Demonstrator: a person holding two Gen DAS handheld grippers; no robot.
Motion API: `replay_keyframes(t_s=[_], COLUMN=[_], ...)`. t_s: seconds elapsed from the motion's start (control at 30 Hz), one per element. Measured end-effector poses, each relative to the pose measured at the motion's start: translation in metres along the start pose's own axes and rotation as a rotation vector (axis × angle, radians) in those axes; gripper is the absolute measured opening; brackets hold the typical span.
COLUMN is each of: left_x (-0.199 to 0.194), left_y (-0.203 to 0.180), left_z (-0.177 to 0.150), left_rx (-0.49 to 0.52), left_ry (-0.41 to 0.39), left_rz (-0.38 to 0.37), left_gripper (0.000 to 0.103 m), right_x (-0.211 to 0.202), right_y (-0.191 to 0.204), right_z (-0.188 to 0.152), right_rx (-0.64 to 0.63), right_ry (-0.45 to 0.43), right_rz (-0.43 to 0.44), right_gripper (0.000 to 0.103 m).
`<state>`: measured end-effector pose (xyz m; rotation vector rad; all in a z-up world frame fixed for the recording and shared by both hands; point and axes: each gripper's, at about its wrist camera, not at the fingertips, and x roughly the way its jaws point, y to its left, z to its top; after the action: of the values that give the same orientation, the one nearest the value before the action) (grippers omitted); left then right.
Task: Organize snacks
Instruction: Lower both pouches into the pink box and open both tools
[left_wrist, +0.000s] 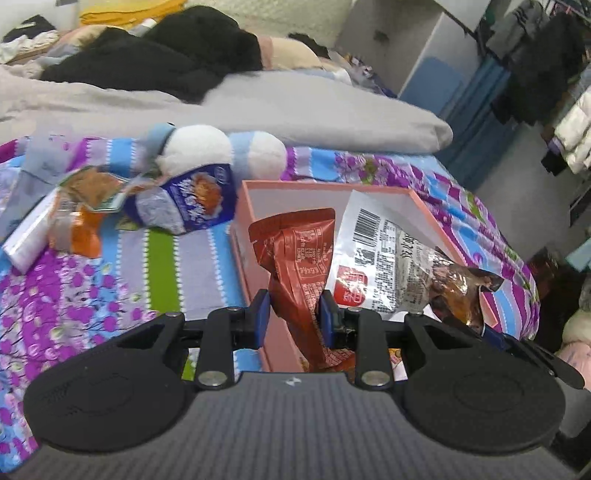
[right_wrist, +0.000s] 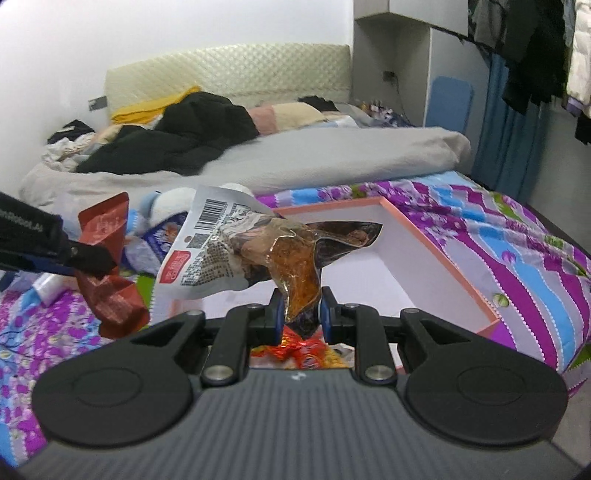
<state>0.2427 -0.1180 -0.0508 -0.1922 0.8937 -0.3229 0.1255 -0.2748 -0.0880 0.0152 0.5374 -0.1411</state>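
Nearest, both claws pinch snack packets, lifted clear so they can drop in. Left gripper (left_wrist: 293, 314) clamps the red-brown packet (left_wrist: 295, 251) over the pink box's (left_wrist: 242, 240) near left wall; right gripper (right_wrist: 302, 314) clamps the clear-and-silver meat pouch (right_wrist: 258, 251) above its white floor. Inside, only bright wrappers (right_wrist: 306, 354) show at the near end; the far part looks bare. Farther left, a blue packet (left_wrist: 195, 199) and an orange packet (left_wrist: 85, 218) wait on the bedspread (left_wrist: 92, 295).

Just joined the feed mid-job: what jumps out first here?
Each tool is clamped on a snack: the left tool holds a red packet, the right tool a silver barcoded pouch, both above the pink box. More snacks lie on the striped bedspread.
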Motion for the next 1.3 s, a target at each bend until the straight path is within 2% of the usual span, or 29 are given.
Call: replay_keyframes(t_s=[0.37, 0.67, 0.73, 0.83, 0.93, 1.0, 1.03, 1.3], left_x=[0.079, 0.117, 0.119, 0.118, 0.112, 0.104, 0.100, 0.048], left_y=[-0.010, -0.004, -0.003, -0.002, -0.003, -0.004, -0.004, -0.002], left_z=[0.020, 0.021, 0.021, 0.022, 0.022, 0.022, 0.022, 0.017], left_rx=[0.019, 0.010, 0.022, 0.027, 0.041, 0.042, 0.043, 0.044], left_ry=[0.097, 0.157, 0.164, 0.170, 0.157, 0.146, 0.139, 0.067], left_rz=[-0.005, 0.003, 0.000, -0.009, -0.001, -0.007, -0.007, -0.002], left_gripper=[0.033, 0.033, 0.034, 0.041, 0.045, 0.046, 0.046, 0.046], right_x=[0.058, 0.095, 0.100, 0.103, 0.103, 0.101, 0.099, 0.065], right_y=[-0.025, -0.032, -0.033, -0.034, -0.034, -0.032, -0.031, -0.021], right_z=[-0.008, -0.014, -0.016, -0.017, -0.019, -0.019, -0.019, -0.013], right_rx=[0.038, 0.058, 0.066, 0.095, 0.104, 0.096, 0.100, 0.083], right_ry=[0.102, 0.167, 0.181, 0.188, 0.190, 0.192, 0.188, 0.133], right_rz=[-0.012, -0.009, -0.007, -0.011, -0.003, -0.001, -0.003, 0.039], right_gripper=[0.023, 0.023, 0.023, 0.025, 0.030, 0.047, 0.050, 0.050])
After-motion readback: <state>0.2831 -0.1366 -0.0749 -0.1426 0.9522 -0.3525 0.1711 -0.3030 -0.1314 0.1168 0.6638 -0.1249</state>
